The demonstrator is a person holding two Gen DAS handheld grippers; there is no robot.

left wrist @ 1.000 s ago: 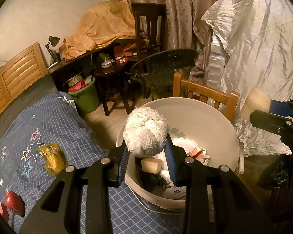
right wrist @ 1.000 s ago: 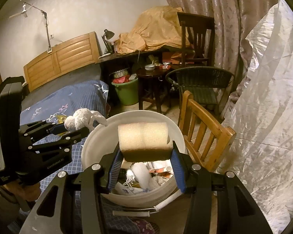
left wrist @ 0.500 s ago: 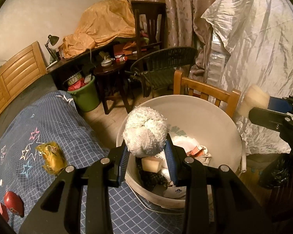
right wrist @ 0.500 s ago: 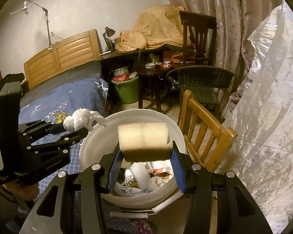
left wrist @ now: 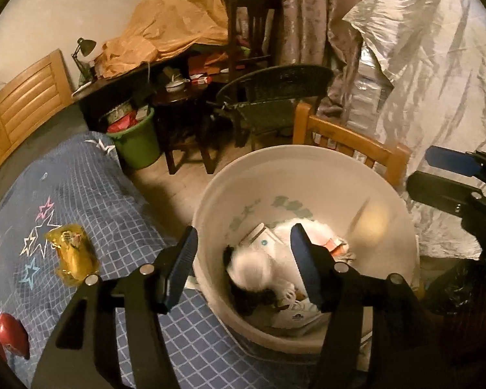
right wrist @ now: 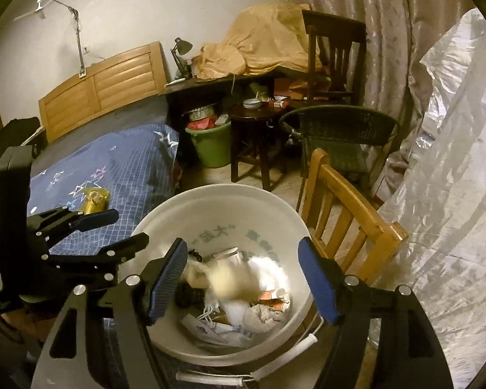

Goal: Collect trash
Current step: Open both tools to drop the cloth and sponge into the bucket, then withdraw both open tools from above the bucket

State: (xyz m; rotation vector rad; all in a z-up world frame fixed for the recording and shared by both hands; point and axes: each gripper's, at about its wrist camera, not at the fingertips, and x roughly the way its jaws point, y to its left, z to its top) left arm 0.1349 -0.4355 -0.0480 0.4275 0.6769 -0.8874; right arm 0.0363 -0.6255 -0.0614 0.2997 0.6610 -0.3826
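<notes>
Left gripper (left wrist: 243, 269): jaws just spread, nothing pinched; white fluffy wad (left wrist: 259, 269) blurred, apparently falling into bucket (left wrist: 307, 175).
Right gripper (right wrist: 243, 278): likewise spread; sponge (right wrist: 223, 282) dropping.
Risk: yellow wrapper (left wrist: 73, 256) on bed (left wrist: 90, 181) overlooked; bucket tipped by gripper contact.

white bucket (left wrist: 307, 175), blue checked star-print bedspread (left wrist: 90, 194), green bin (left wrist: 139, 146)

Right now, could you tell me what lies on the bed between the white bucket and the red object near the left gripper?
A crumpled yellow wrapper lies on the blue checked bedspread between the white bucket and the red object, in the left wrist view.
</notes>
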